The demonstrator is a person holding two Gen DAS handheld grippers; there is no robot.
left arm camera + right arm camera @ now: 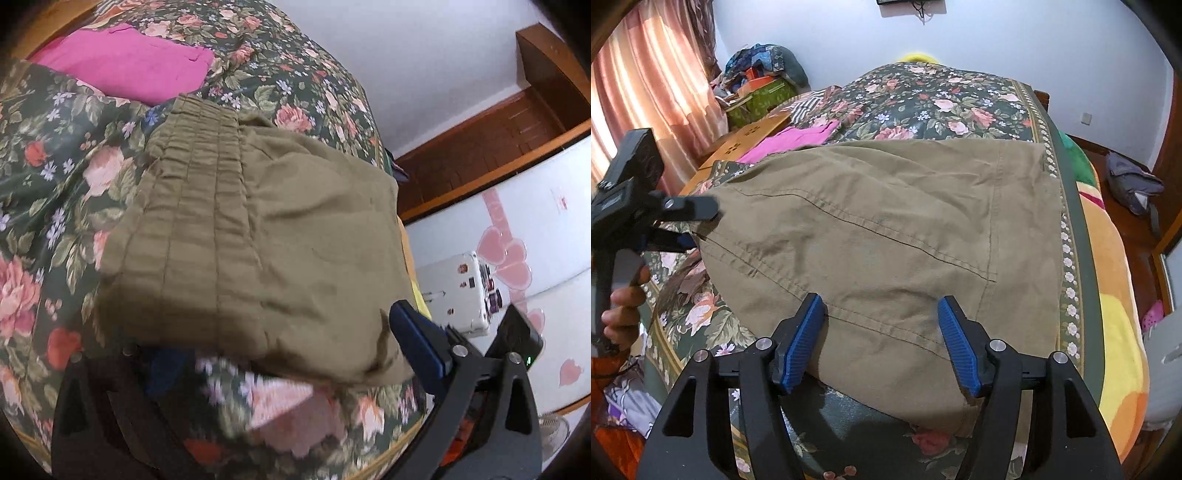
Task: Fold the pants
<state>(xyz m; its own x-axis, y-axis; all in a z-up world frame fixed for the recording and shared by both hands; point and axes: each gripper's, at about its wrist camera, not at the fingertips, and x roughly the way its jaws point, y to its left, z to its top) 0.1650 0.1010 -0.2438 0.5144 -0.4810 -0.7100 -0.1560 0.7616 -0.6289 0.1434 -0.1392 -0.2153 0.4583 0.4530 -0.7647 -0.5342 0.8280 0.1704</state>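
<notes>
**Olive pants on bed — fold in progress, both grippers at the fabric**

The olive-khaki cotton pants (886, 236) lie flat across the dark floral bedspread (942, 96), already doubled into a broad panel; the gathered elastic waistband (192, 192) sits toward the pillow end, near a magenta folded cloth (125, 59).

Right gripper (882, 343): blue-padded fingers spread wide, straddling the near hem, pads resting on or just over the cloth, nothing pinched.

Left gripper (690, 221): at the pants' left edge. Its fingers look close together around the fabric edge, but the contact is partly hidden and blurred in its own view; cannot tell whether it is actually clamped.

Judgement: the step in hand appears to be taking hold of the near edge for another fold.

To do it well:
- Pinch both layers, not only the top one.
- Grip near the corners so the edge stays straight.
- Lift both sides evenly and lay the hem square to the waistband.
- Risk: bedspread caught in the pinch.
</notes>
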